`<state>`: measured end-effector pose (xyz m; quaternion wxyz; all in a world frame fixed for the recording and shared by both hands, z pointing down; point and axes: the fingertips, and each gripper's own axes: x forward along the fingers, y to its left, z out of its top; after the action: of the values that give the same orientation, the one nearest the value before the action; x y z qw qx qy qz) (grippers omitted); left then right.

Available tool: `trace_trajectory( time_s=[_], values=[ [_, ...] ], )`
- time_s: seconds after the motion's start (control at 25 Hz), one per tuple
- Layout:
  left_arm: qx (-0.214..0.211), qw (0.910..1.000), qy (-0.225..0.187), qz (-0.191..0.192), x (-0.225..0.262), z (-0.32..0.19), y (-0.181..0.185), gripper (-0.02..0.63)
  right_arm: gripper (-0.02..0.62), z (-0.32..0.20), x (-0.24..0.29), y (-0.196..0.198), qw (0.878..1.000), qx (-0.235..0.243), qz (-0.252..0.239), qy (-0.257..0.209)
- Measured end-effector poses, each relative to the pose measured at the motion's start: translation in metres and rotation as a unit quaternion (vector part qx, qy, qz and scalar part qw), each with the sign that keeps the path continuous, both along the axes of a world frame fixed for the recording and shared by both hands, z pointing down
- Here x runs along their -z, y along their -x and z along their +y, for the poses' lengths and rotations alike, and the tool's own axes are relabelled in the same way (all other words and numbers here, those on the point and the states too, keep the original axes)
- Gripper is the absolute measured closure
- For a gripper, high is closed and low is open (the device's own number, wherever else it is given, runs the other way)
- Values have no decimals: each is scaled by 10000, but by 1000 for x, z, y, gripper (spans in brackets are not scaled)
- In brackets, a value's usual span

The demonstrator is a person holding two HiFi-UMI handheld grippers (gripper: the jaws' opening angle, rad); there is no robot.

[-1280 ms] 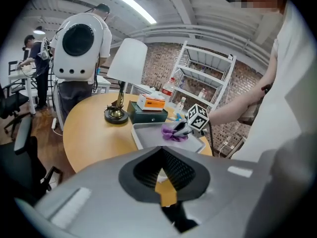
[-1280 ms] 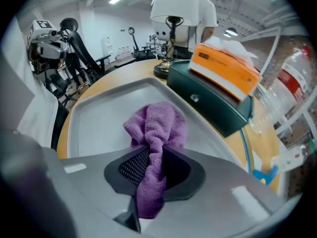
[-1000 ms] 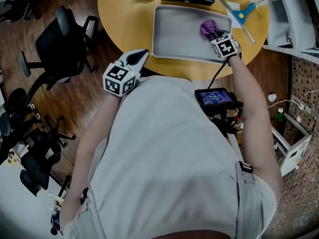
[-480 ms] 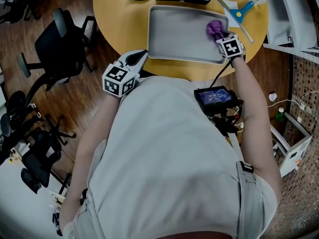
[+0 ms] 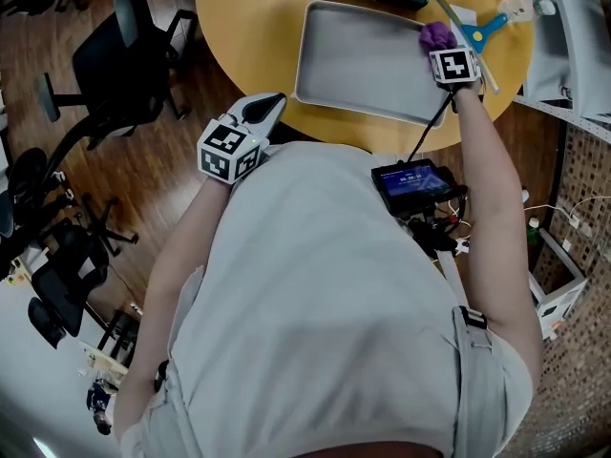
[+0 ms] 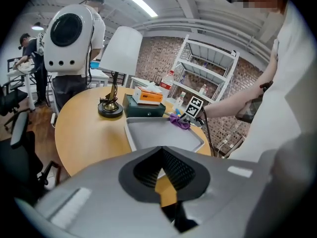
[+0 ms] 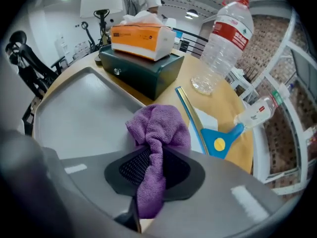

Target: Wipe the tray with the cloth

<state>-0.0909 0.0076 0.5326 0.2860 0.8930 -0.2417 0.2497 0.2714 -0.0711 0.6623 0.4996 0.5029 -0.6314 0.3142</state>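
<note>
Round wooden surface (image 5: 243,27) carries a grey tray (image 5: 363,65). The right gripper (image 5: 442,48) has its jaws, just closing tighter, clamped on a purple cloth (image 5: 436,34) at the tray's far right corner. The left gripper (image 5: 270,105) hangs by the near edge, jaws together and empty.

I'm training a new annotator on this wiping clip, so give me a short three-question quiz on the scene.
1. True or false: the purple cloth is at the near left corner of the tray.
2. Fill in: the orange tissue box sits on the ___.
3. Which gripper holds the cloth?

Key:
1. False. It is at the far right corner.
2. Dark green box.
3. The right gripper. Its jaws have just been closing further on the cloth between them.
</note>
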Motion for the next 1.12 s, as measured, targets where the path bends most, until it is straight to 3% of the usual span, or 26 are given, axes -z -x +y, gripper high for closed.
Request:
trace_trajectory(
  time_s=[0.16,0.32,0.48,0.6,1.12],
  values=[
    [81,9999,22,67,-6,-1,9,606,531,-7,0,17,9979,418,456,211],
    [255,9996,17,91,-8,-2,22,606,532,11,-6,47,9903,623,724,1008],
    [391,9992,15,117,-7,-2,30,606,532,-39,-1,117,9850,1691,309,134],
    [504,9986,13,131,-8,-3,40,606,532,-44,-5,141,9807,1904,301,330],
    [915,9958,26,39,-11,-8,78,606,532,-82,-4,246,9516,3071,50,-103]
  ],
)
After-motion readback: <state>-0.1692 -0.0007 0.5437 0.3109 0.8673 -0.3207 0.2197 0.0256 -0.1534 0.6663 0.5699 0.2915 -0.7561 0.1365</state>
